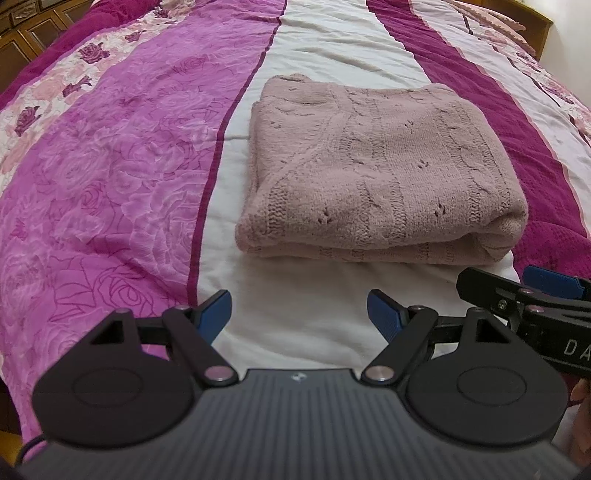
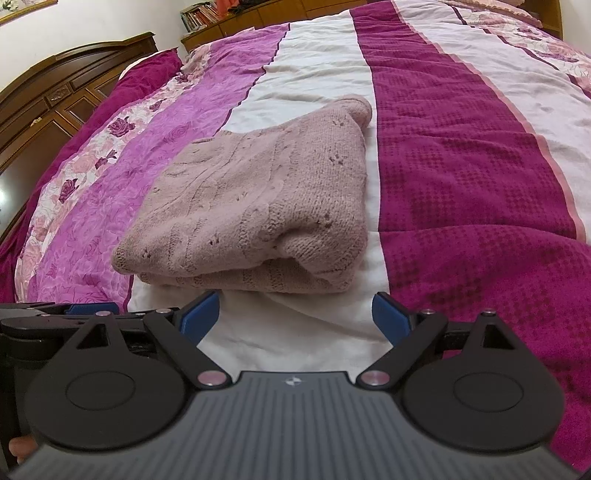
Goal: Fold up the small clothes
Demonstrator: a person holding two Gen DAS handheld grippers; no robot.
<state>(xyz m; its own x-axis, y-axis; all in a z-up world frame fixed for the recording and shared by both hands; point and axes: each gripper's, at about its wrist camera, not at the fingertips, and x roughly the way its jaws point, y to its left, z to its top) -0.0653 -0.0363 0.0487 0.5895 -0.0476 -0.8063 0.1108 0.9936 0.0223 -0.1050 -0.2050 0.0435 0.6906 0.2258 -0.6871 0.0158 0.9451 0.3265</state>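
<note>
A dusty-pink knitted sweater [image 1: 373, 166] lies folded into a thick rectangle on the white stripe of the bed cover; it also shows in the right wrist view [image 2: 258, 206]. My left gripper [image 1: 299, 314] is open and empty, a short way in front of the sweater's near edge. My right gripper [image 2: 295, 317] is open and empty, also just in front of the near folded edge. The right gripper [image 1: 532, 291] shows at the right edge of the left wrist view, and the left gripper [image 2: 66, 314] shows at the left edge of the right wrist view.
The bed cover [image 1: 110, 184] has pink rose, white and magenta stripes [image 2: 461, 166]. A dark wooden headboard [image 2: 55, 99] and a shelf with books [image 2: 199, 16] stand at the far left. A pink pillow [image 1: 495, 18] lies at the far right.
</note>
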